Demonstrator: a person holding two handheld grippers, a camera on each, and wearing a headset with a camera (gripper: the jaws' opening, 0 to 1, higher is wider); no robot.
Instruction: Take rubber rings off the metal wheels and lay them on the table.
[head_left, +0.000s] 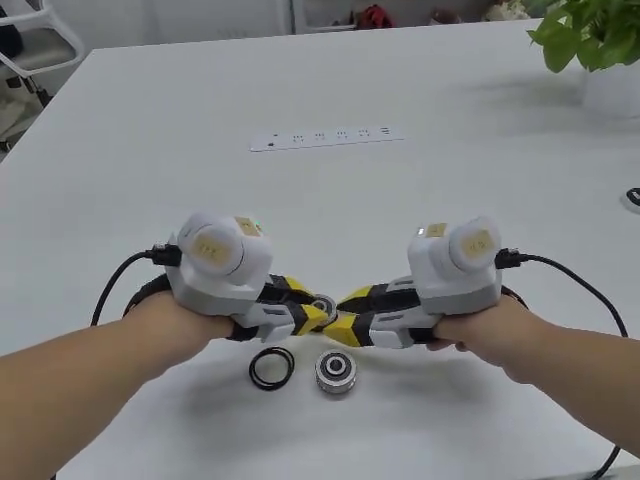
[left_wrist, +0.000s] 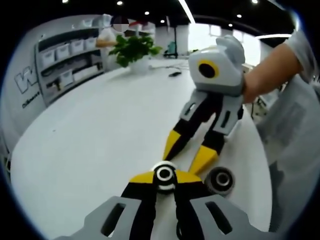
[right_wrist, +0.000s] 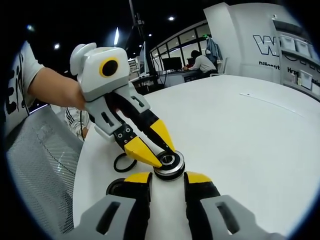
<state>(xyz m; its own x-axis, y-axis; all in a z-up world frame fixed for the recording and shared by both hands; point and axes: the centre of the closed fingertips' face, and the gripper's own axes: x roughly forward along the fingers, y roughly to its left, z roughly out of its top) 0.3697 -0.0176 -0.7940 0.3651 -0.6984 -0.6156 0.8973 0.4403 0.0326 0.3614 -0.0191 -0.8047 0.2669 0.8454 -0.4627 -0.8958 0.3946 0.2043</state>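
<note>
Left gripper (head_left: 316, 306) is clamped on a metal wheel (left_wrist: 164, 173), pinching it between its yellow-tipped jaws and holding it clear of the white table (head_left: 450, 120). Right gripper (right_wrist: 167, 178) faces it from the other side with its jaws parted and nothing between them, their tips just beside the held wheel. In the left gripper view those tips sit just beyond the held wheel, one to each side of it.

On the table, nearer the person than the held wheel, lies a second metal wheel (head_left: 336, 370), flat and untouched. Black rubber rings (head_left: 252, 369), seemingly two overlapping, lie beside it, to the left of the held wheel in the head view. A white power strip (head_left: 327, 137) lies well beyond the held wheel, toward the far edge of the table.
</note>
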